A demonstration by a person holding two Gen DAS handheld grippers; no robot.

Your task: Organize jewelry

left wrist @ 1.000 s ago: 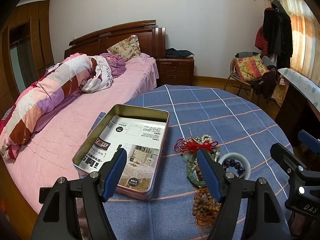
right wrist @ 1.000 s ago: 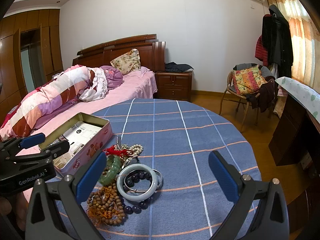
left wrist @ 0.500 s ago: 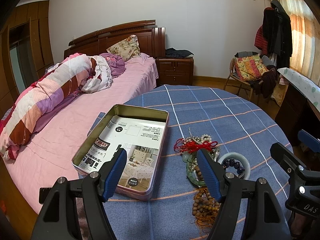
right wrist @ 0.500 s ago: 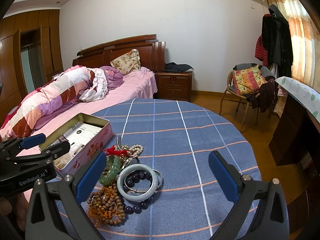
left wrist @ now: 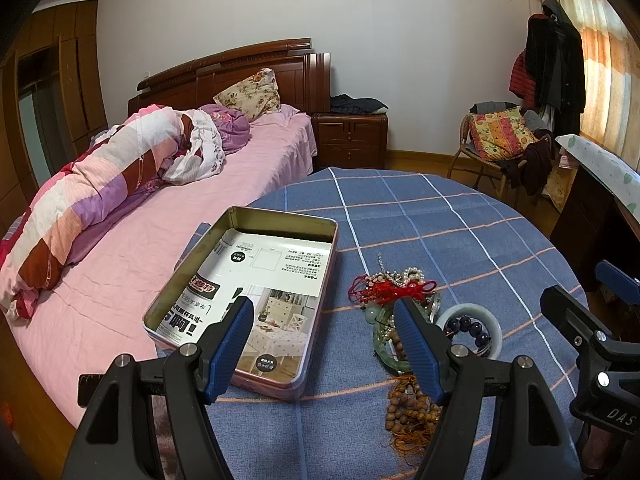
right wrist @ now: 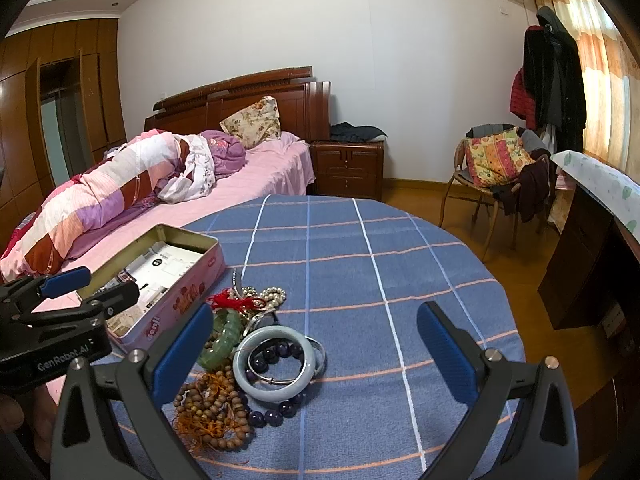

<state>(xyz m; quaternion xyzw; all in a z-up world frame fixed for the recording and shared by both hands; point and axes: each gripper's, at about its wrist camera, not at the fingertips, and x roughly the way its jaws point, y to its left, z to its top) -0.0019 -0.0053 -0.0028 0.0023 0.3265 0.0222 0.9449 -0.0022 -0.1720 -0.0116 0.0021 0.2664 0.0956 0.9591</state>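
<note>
A pile of jewelry lies on the blue checked tablecloth: a pale jade bangle (right wrist: pixel 274 390), a green bangle (right wrist: pixel 224 340), dark purple beads (right wrist: pixel 276 412), wooden prayer beads (right wrist: pixel 210 408), a red knotted cord (right wrist: pixel 232 302) and pearls (right wrist: pixel 272 294). An open metal tin (left wrist: pixel 248 292) lined with printed paper sits left of the pile. My left gripper (left wrist: pixel 324 318) hovers open over the tin's near right corner, nothing between its fingers. The right gripper (right wrist: pixel 316 332) hangs open above the bangle, holding nothing. The same pile shows in the left wrist view around the bangle (left wrist: pixel 494 330).
The round table (right wrist: pixel 400 264) stands beside a pink bed (left wrist: pixel 160 220) on the left. A wooden nightstand (right wrist: pixel 348 168) and a chair (right wrist: pixel 492 168) heaped with clothes stand behind; a dark desk (right wrist: pixel 588 264) is at the right. A hand (right wrist: pixel 12 420) grips the left tool.
</note>
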